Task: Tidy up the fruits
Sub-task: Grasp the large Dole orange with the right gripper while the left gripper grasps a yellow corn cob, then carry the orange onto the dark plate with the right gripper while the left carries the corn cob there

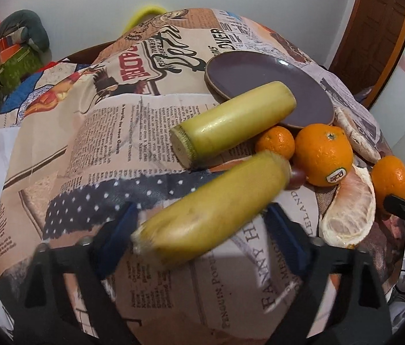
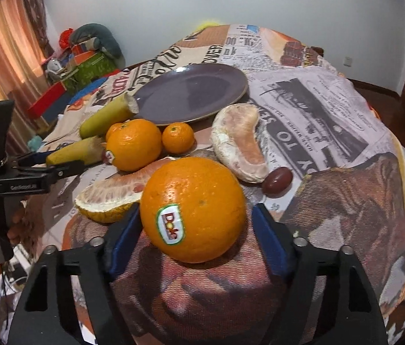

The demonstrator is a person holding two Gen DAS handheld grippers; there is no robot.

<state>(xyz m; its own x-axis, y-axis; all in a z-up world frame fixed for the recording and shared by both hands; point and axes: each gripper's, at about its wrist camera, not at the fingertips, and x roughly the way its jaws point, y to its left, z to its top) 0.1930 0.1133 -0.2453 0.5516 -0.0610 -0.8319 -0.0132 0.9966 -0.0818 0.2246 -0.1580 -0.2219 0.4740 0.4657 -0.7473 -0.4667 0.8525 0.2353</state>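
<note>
In the left wrist view a blurred yellow-green sugarcane piece (image 1: 211, 207) lies slantwise between the blue pads of my left gripper (image 1: 202, 227), which press on its two ends. A second cane piece (image 1: 231, 120) leans on the rim of the purple plate (image 1: 260, 69). My right gripper (image 2: 195, 230) is shut on a large stickered orange (image 2: 194, 210) low over the cloth. Beyond it lie another stickered orange (image 2: 133, 146), a small mandarin (image 2: 178, 138), two peeled pomelo segments (image 2: 239, 146) (image 2: 107, 195) and a dark red fruit (image 2: 277, 181).
A newspaper-print cloth (image 2: 331, 115) covers the table, and the bare purple plate (image 2: 191, 92) sits at its middle. Boxes and a cushion (image 2: 93, 49) are piled at the far left by a curtain. A hand (image 2: 15, 230) holds the left gripper's handle.
</note>
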